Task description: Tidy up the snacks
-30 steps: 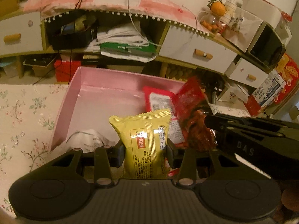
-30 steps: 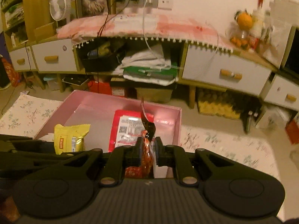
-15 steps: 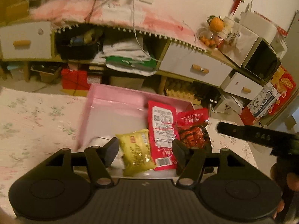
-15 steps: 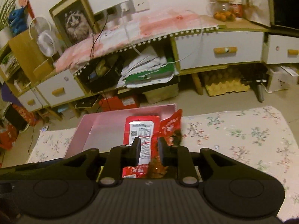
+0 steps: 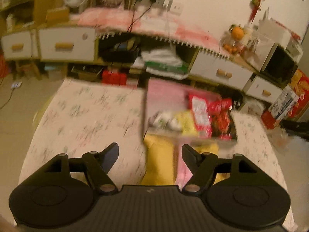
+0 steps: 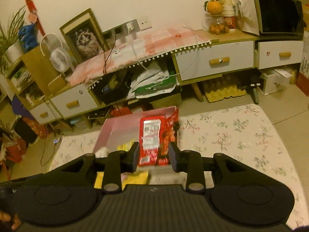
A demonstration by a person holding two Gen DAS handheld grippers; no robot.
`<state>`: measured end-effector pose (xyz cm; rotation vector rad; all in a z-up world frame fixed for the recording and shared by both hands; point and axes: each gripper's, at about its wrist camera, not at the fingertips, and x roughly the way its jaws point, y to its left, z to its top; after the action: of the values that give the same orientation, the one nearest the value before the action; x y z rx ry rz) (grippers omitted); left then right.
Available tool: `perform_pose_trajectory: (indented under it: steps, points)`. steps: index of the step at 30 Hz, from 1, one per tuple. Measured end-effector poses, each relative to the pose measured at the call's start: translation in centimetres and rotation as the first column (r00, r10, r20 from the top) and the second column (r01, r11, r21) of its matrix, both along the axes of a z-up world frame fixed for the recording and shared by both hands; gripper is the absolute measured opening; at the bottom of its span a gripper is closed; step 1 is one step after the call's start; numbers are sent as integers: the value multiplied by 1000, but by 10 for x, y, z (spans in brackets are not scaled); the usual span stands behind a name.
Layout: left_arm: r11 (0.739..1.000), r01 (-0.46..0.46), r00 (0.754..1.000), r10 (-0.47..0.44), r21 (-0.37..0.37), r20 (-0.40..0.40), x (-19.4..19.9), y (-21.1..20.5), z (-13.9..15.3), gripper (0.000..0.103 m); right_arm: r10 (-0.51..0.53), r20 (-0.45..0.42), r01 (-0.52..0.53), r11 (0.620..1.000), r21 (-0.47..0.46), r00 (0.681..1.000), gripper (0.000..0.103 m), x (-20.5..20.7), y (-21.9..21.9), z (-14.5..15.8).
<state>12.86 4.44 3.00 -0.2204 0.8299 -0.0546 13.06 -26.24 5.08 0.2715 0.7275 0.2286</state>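
Foil snack packets in the pink box are light, crinkly, slippery; pinch a sealed edge; left claw and right claw are opening, empty

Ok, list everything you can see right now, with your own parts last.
box: one, pink, on the flowered table cover.
red packets: two, red, side by side at the box's right side.
yellow packet: one, yellow, in the box left of the red ones.
white wad: one, white, in the box's near left corner.
table cover: one, pale floral.
cabinet: one, white drawers, behind the table.
fan: one, white, on the cabinet.
left claw: opening, nothing between.
right claw: opening, nothing gripped.
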Motion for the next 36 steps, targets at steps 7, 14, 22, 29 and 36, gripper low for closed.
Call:
perform_pose_trajectory:
  steps: [7, 14, 22, 29, 36]
  points:
    - [999, -2, 993, 7, 42, -117, -36, 0, -27, 77, 81, -11, -81, 995, -56, 997, 46, -40, 19, -6]
    - [987, 43, 990, -22, 153, -136, -47, -5, -43, 82, 177, -82, -184, 979, -92, 981, 54, -53, 40, -27]
    - [967, 96, 975, -44, 235, -219, -40, -13, -71, 82, 175, -265, -191, 981, -34, 948, 54, -44, 48, -69]
    - [951, 110, 969, -39, 288, -242, -28, -15, -86, 82, 156, -346, -183, 982, -45, 925, 52, -48, 59, -95]
    - [943, 94, 965, -8, 318, -262, -17, -5, -98, 82, 128, -395, -164, 985, -60, 910, 48, -46, 62, -110]
